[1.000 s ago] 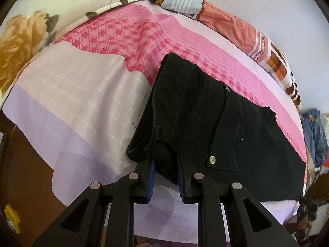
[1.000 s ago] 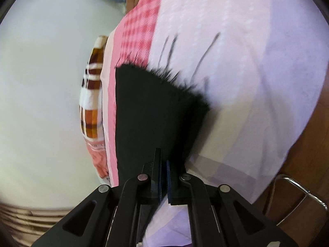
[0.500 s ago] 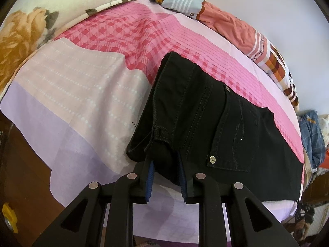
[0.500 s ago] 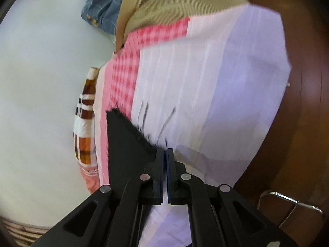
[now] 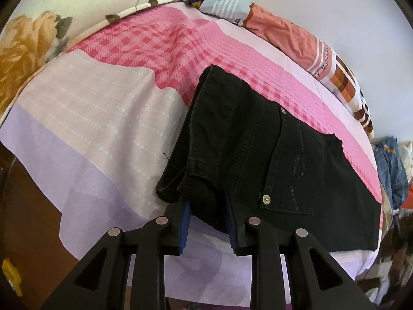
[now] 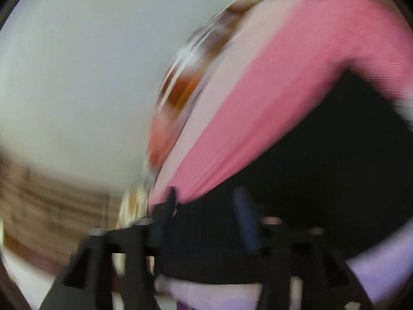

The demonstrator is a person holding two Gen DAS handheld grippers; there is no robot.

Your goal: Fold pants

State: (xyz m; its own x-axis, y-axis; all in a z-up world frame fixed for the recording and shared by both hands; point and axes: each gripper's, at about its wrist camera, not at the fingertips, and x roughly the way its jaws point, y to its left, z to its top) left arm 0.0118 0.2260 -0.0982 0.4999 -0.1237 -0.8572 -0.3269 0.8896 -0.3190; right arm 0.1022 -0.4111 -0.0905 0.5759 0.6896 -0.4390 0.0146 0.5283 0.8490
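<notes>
Black pants (image 5: 271, 160) lie flat on the bed (image 5: 103, 118), folded to a long dark slab, waistband at the near-left end and the rest running away to the right along the pink check. That long axis, left to right across your left view, is what the next fold turns on.

Your left gripper (image 5: 207, 222) sits at the waistband corner, pointing steeply down. Its jaws are narrow and easing apart, with a bunched lip of the waistband between the blue pads (image 5: 184, 222); whether the pads press the cloth or have just let it go cannot be told for certain, though they look to be on it.

Your right gripper (image 6: 206, 214) is caught in a blur. Its jaws are opening, set at a middling gap, and the black cloth fills the view behind and below them; nothing seems pinched between them. It looks to be hovering over the far, right-hand stretch of the pants, with the pink sheet and the patterned bedding (image 6: 180, 87) beyond.

So the left hand is nearer the waist, the right nearer the leg end. A likely next fold brings one short end over the other along that axis.
</notes>
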